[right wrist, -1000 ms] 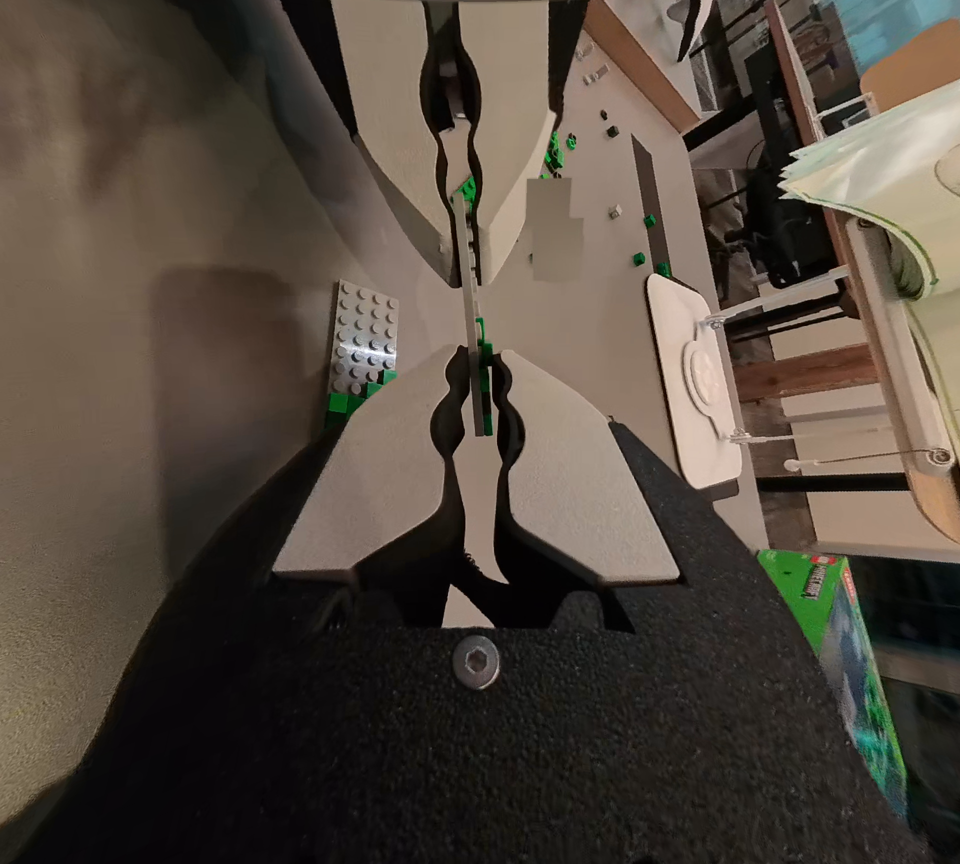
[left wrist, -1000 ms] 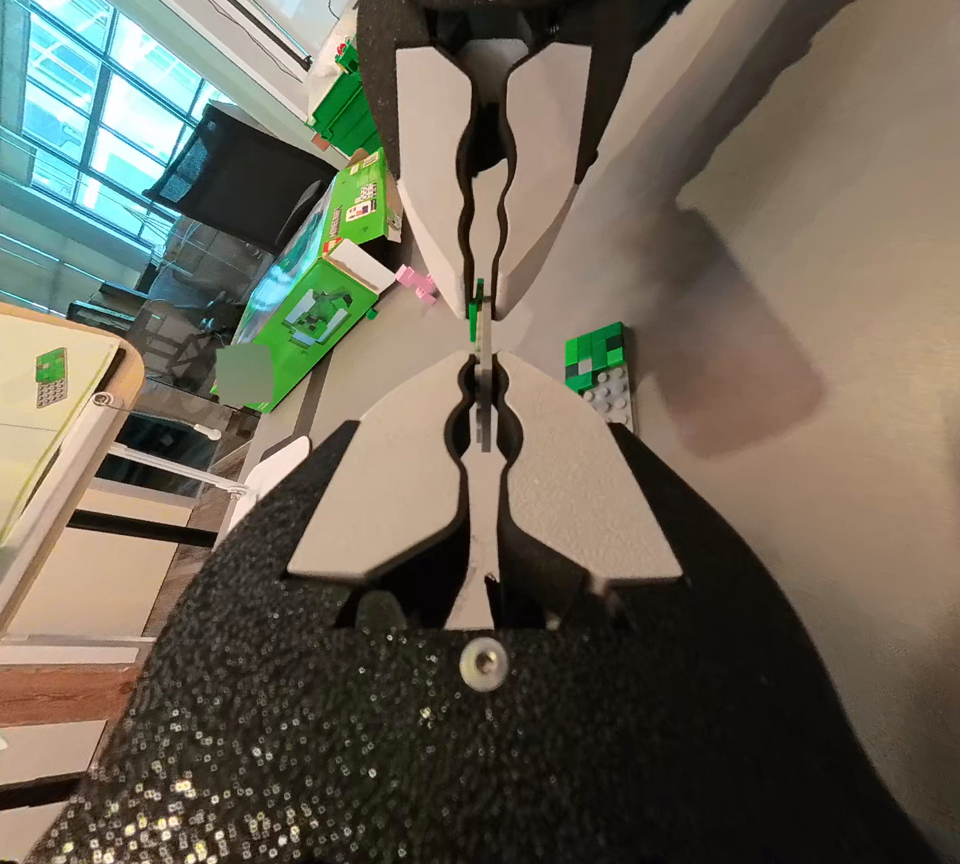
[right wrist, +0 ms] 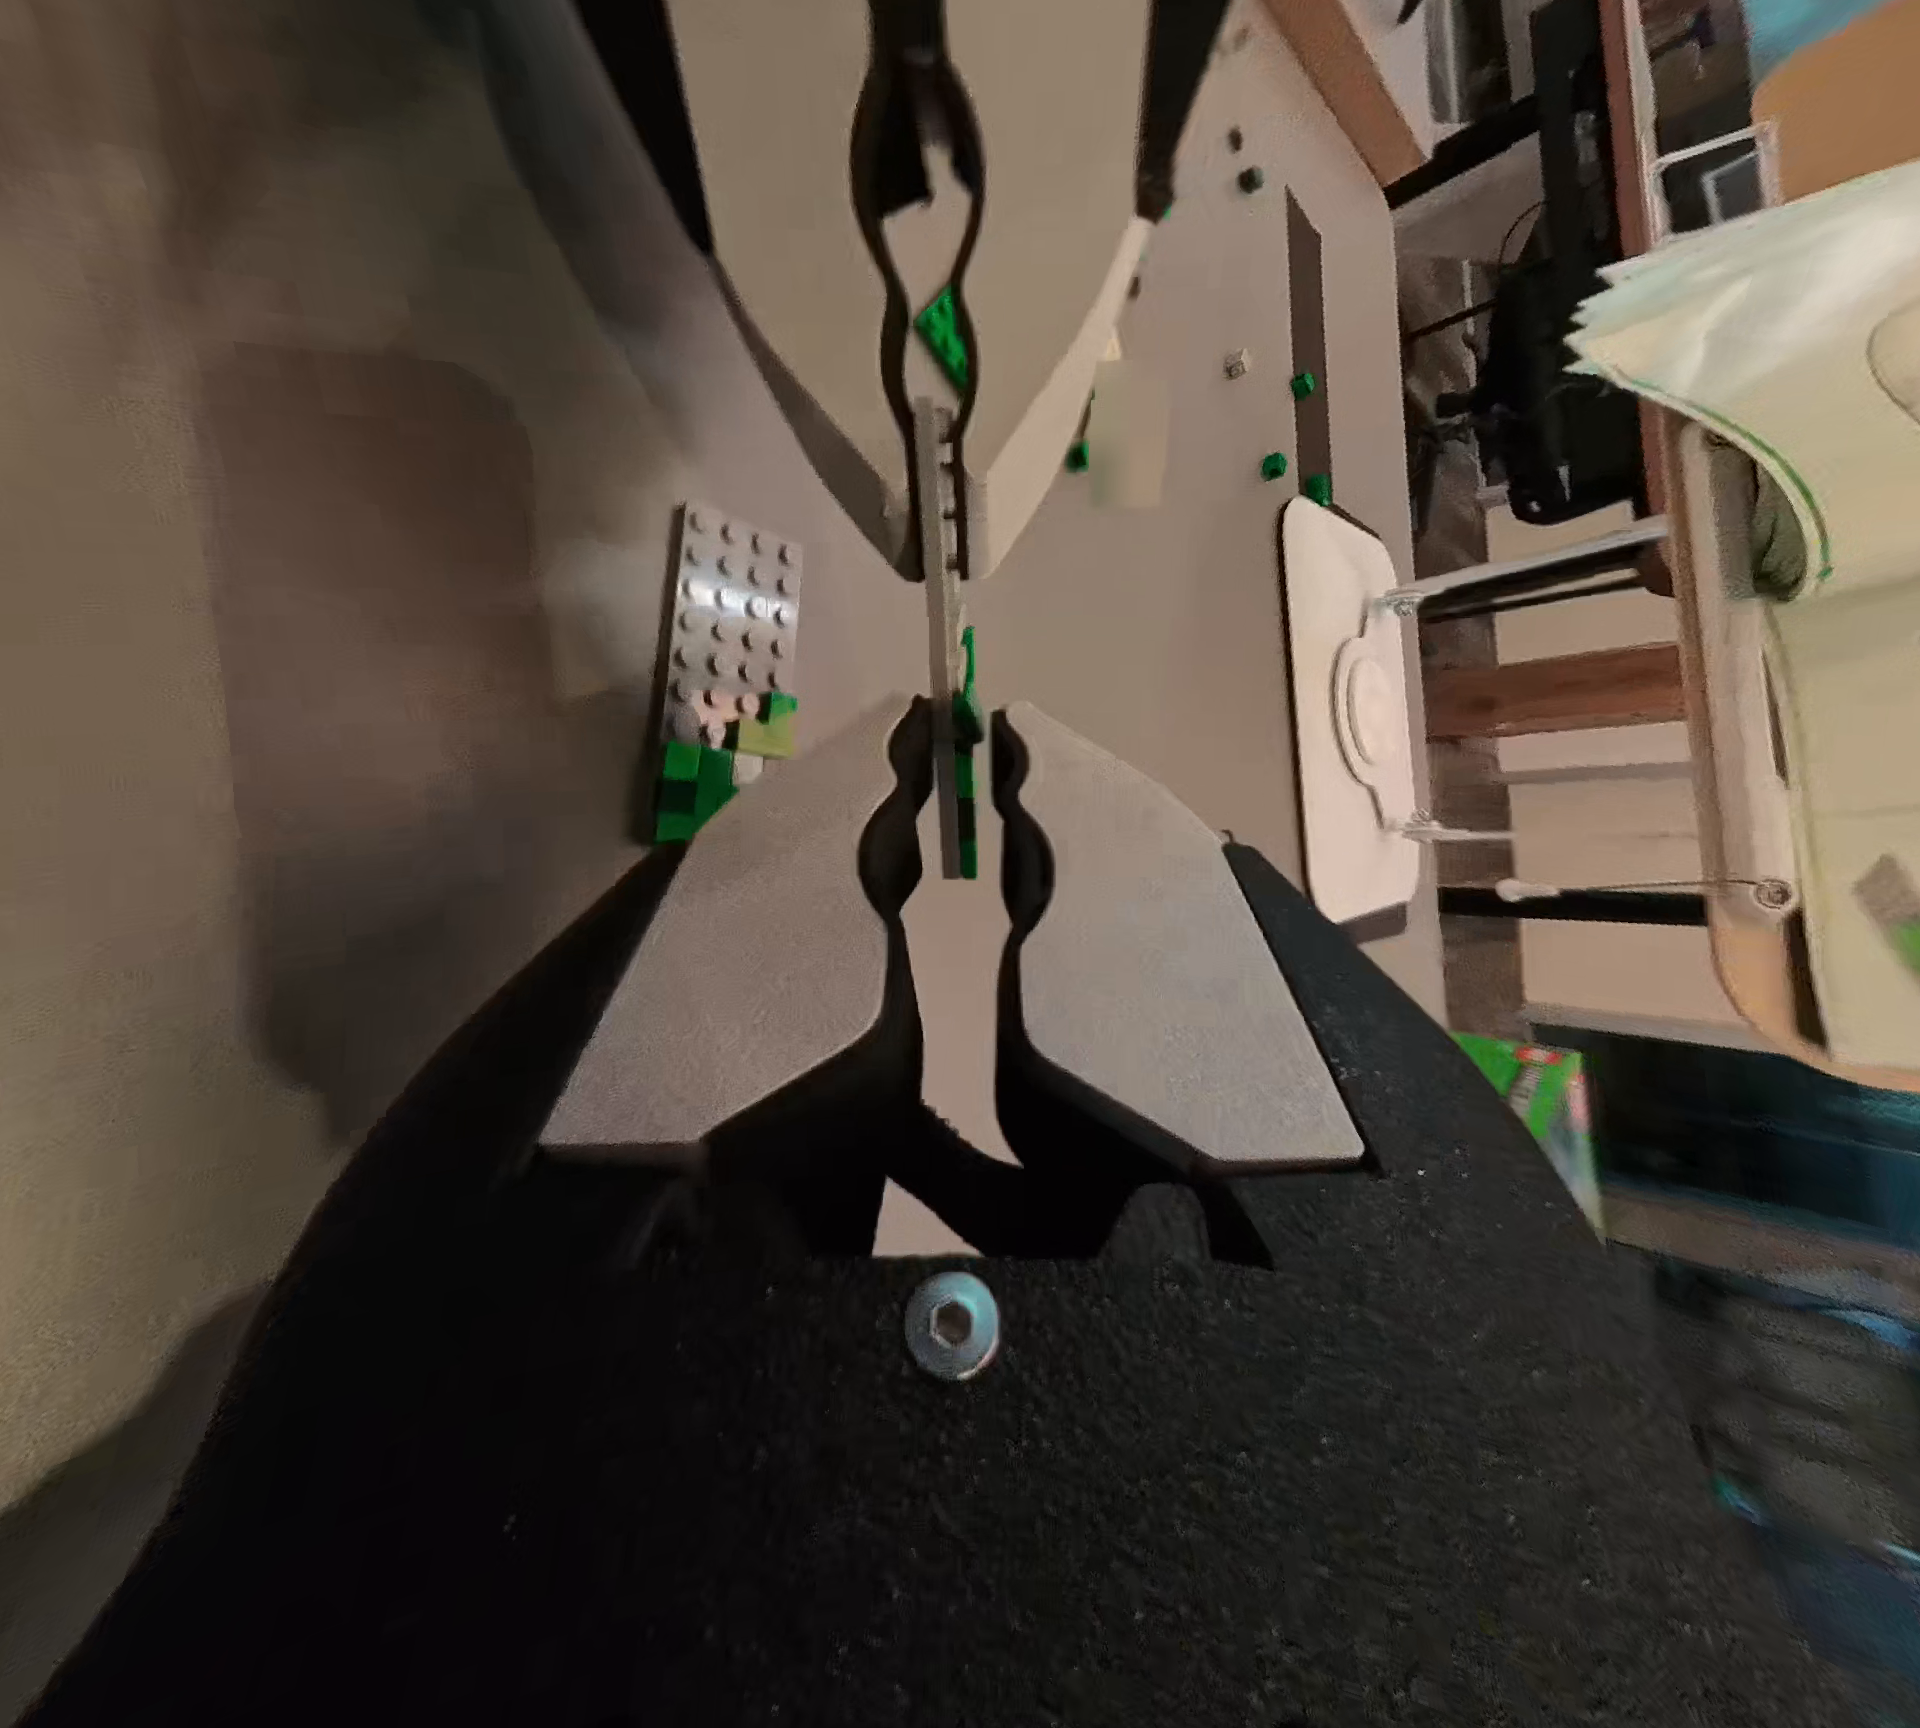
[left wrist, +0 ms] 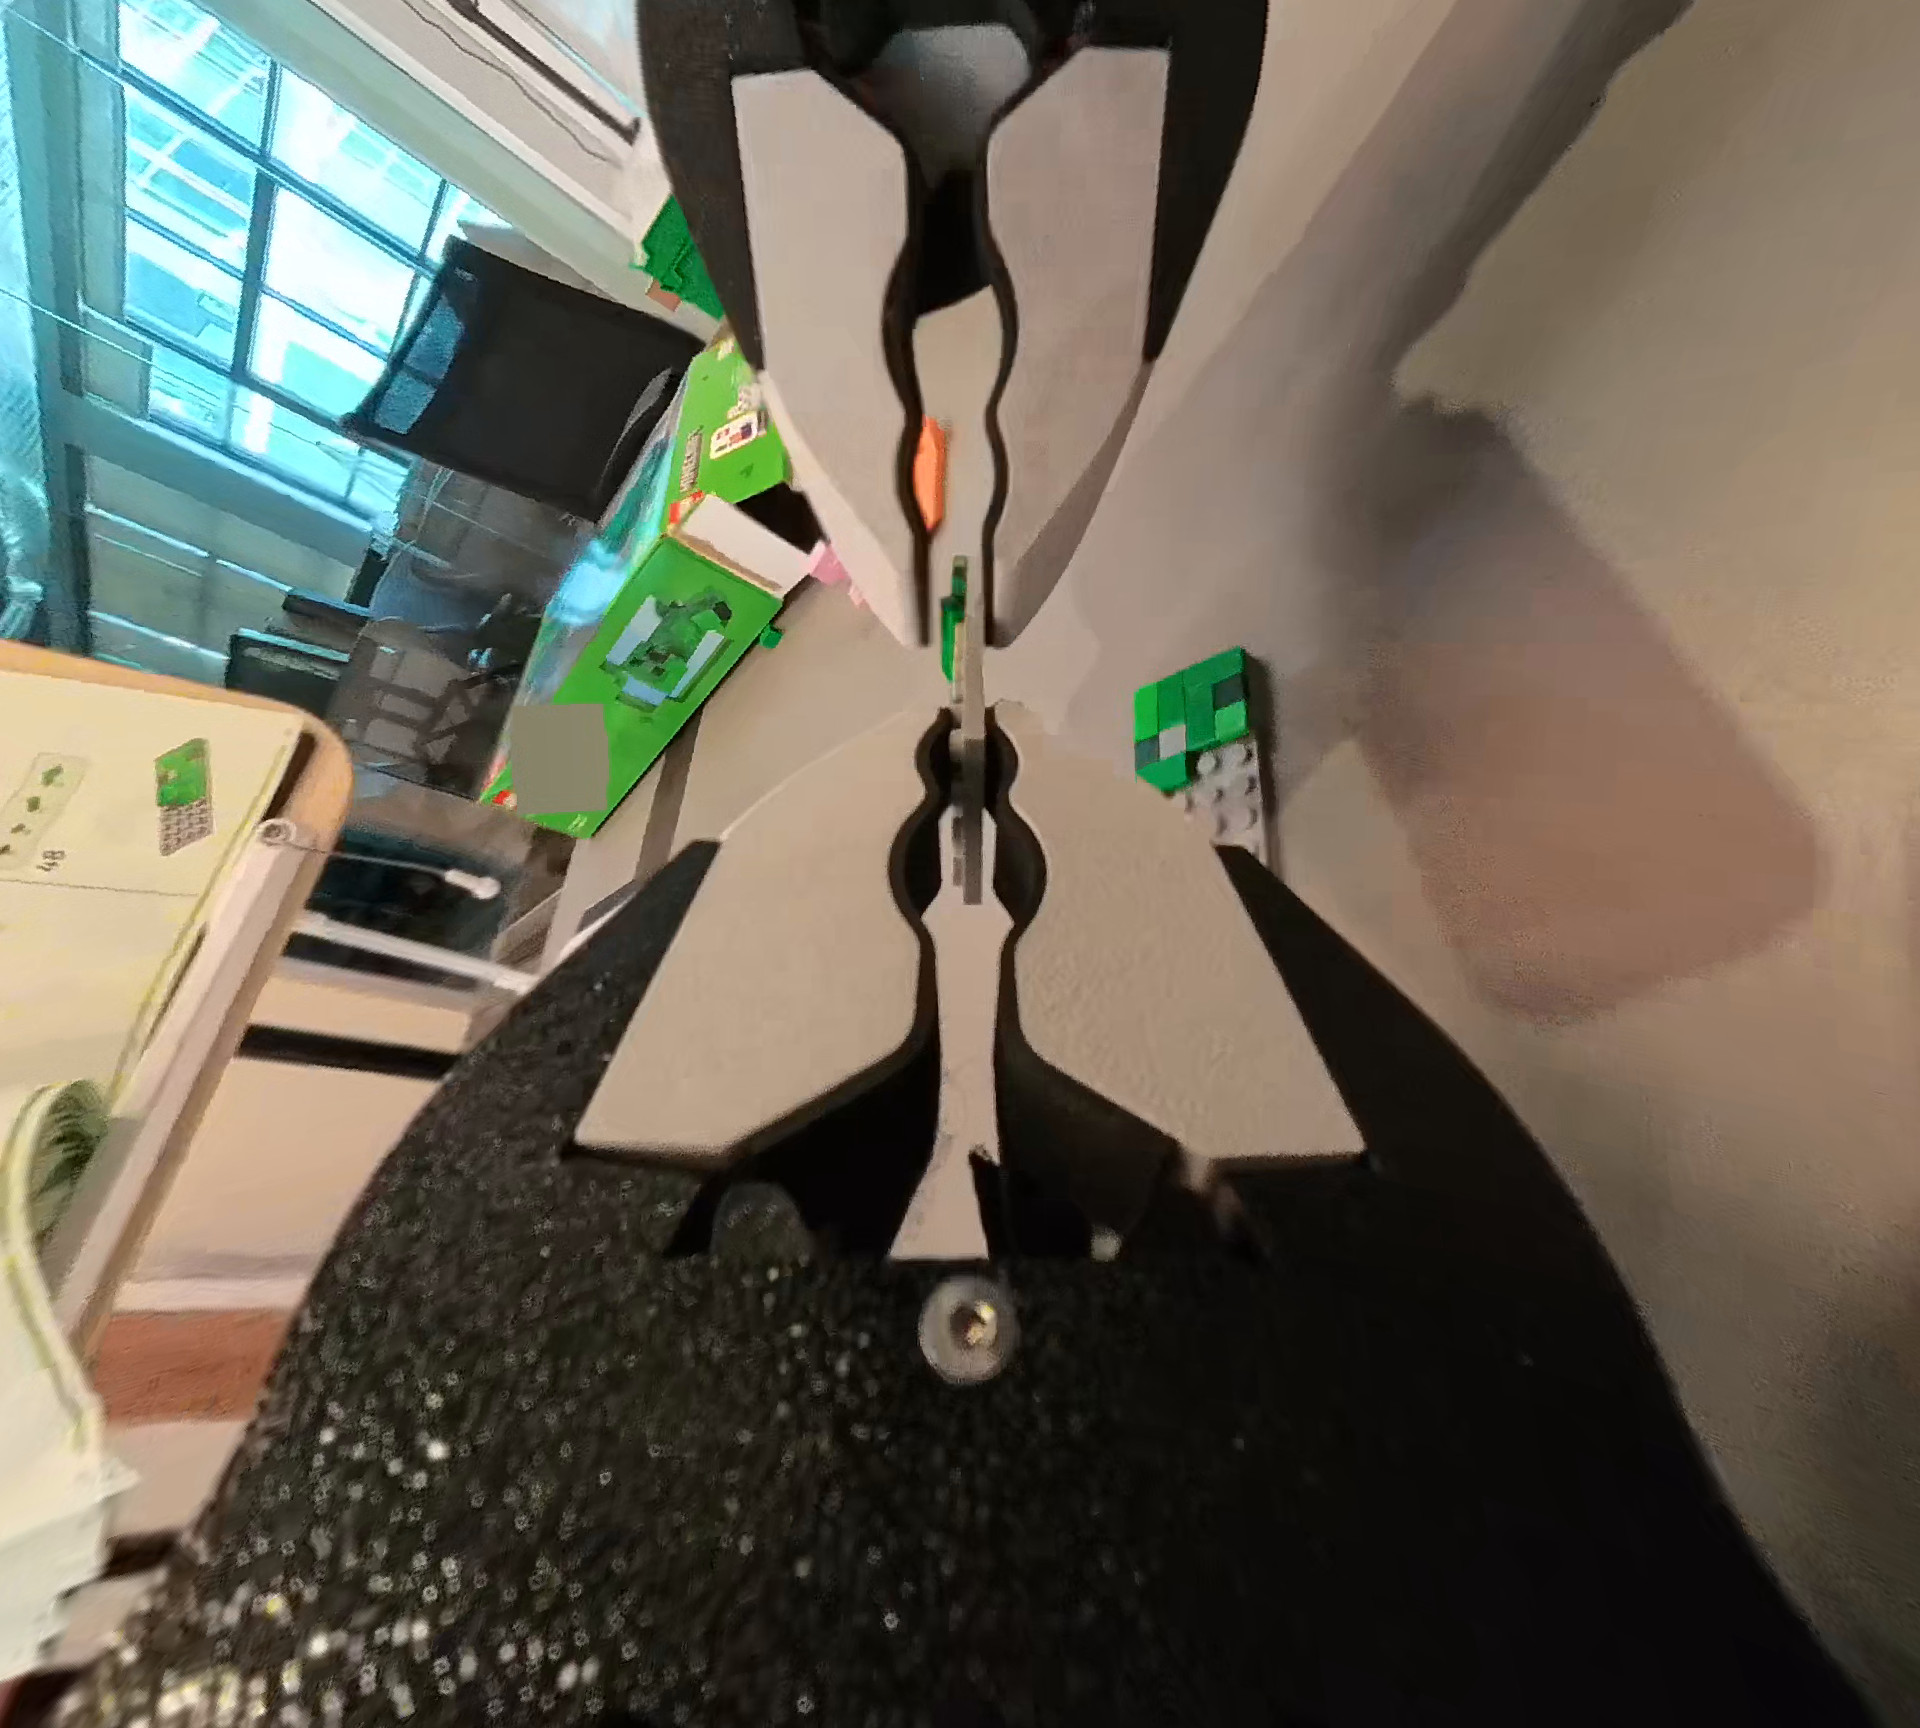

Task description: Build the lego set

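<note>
While both tools face each other tip to tip above the pale worktop, a thin grey plate with green pieces on one face runs edge-on between them. Nearest in the left wrist view, the left tool has its pale fingers pressed against the plate's lower end, pinching it. Just beyond, the right tool points back toward the camera with its tips close around the plate's upper end, where a green piece shows; a small orange bit lies between its fingers farther up. On the worktop to the right lies a second grey plate, partly covered with green tiles. Farther left stands a green box, and a booklet rests on a stand at the left edge. From the right wrist view, the right tool sits slightly parted at its tips, with narrow gaps on both sides of the grey plate, so a firm grip cannot be told here. The left tool beyond closes on the plate's far end. Left of them lies the second grey plate, studs up. Small loose green pieces dot the far worktop, beside a white stand base.
</note>
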Demonstrator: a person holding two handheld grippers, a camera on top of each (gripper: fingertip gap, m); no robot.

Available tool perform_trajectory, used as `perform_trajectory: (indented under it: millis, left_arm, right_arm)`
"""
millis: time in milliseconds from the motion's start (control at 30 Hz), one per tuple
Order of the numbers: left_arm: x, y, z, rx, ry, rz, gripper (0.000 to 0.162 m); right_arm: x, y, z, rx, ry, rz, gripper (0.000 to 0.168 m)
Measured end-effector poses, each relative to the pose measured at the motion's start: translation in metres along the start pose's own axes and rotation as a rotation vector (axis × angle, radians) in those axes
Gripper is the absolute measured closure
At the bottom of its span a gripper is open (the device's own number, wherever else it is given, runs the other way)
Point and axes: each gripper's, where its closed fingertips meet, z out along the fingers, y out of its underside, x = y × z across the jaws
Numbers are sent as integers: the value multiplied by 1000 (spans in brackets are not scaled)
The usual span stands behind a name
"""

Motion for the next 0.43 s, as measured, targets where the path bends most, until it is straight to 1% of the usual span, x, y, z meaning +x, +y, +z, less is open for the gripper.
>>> perform_trajectory:
  millis: [33, 133, 233, 333, 433]
  left_arm:
    - [0, -3, -1, 27, 12, -27, 158]
    - [-1, -15, -6, 135, 51, -121, 158]
    - [-8, -27, -15, 252, 89, -234, 158]
    - [-10, -41, -25, 366, 149, -325, 158]
    - [-11, -48, -29, 430, 175, -370, 158]
  right_arm:
    - [2, -4, -2, 33, 3, 30, 152]
    - [6, -12, -7, 134, -22, 93, 143]
    - [6, -23, -18, 256, -111, 173, 141]
    - [8, -39, -34, 391, -188, 244, 145]
    - [8, -50, -45, 459, -245, 269, 153]
